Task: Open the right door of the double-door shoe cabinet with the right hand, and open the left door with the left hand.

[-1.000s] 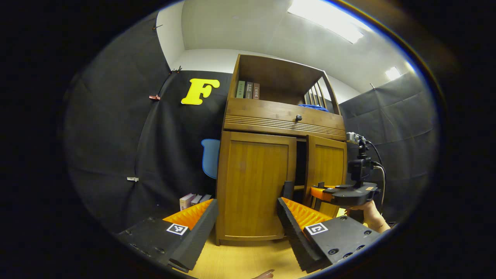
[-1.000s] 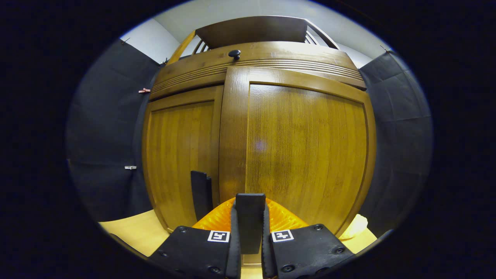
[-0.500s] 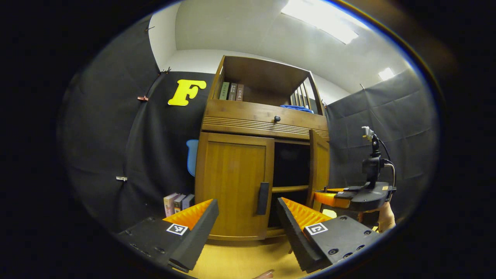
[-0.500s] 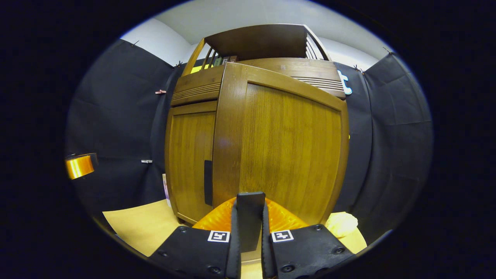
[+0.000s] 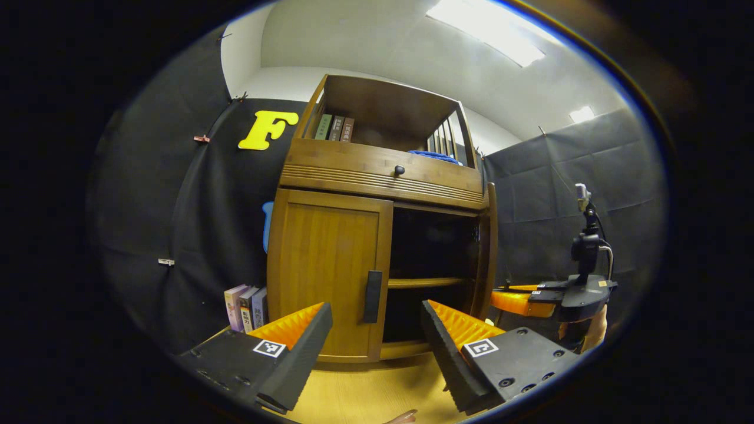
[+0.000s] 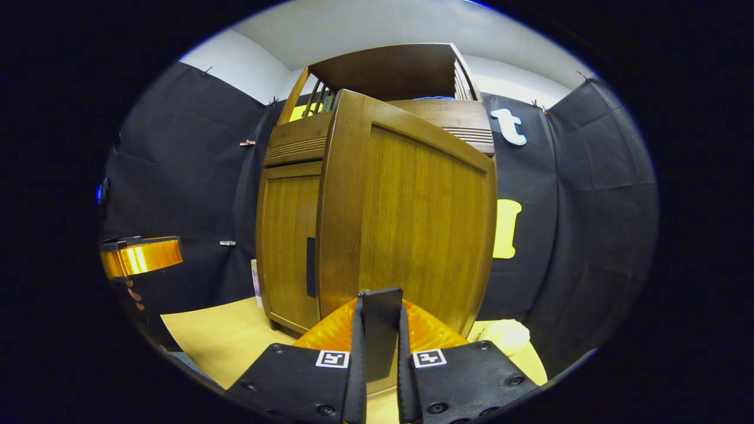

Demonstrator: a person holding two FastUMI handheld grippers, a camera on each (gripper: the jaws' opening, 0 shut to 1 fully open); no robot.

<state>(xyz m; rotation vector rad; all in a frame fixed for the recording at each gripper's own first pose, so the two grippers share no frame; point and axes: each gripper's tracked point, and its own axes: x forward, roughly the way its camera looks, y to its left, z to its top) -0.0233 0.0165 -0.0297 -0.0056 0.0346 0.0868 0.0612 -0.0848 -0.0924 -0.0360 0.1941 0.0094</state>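
Right gripper [image 6: 377, 347] clamped on black handle [image 6: 380, 330] of right door [image 6: 412, 218], jaws pressing both its sides; door swung wide from shoe cabinet [image 5: 383, 171], dark interior and inner shelf [image 5: 427, 282] exposed. Left gripper [image 5: 377, 330] with jaws spread apart, gripping nothing, short of left door [image 5: 327, 271], which sits shut, its handle [image 5: 372, 296] untouched. Books [image 5: 244, 306] on floor beside cabinet.

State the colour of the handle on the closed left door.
Black, on the left door handle; clearest in the left gripper view.

books [image 5: 244, 306] on floor, ceiling light [image 5: 493, 35]
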